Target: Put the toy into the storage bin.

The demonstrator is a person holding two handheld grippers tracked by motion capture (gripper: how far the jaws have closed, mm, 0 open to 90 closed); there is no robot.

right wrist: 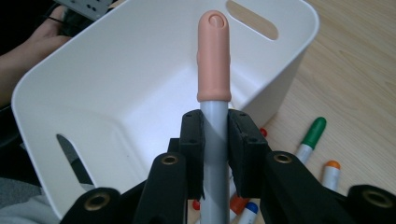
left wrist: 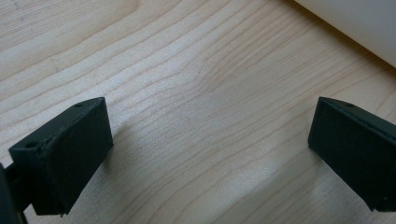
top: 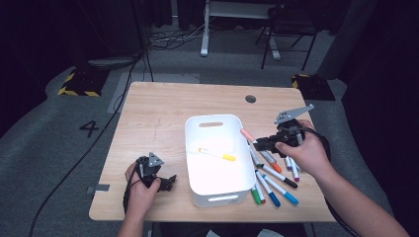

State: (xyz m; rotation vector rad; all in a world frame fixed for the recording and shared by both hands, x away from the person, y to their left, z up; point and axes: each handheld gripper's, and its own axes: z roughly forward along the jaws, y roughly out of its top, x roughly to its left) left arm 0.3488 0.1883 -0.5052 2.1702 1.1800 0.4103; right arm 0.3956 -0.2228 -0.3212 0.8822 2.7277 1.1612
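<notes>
My right gripper is shut on a grey marker with a peach-pink cap. It holds the marker above the table, the cap pointing at the right rim of the white bin. A yellow-capped marker lies inside the bin. Several more markers lie on the table right of the bin; a green one and an orange one appear below the gripper. My left gripper rests low on the table left of the bin, jaws wide apart with bare wood between them.
The wooden table has open room at the back and left. The bin's white wall lies just beyond the left gripper. A cable runs off the table's left side across the grey floor. Chair and desk legs stand far behind.
</notes>
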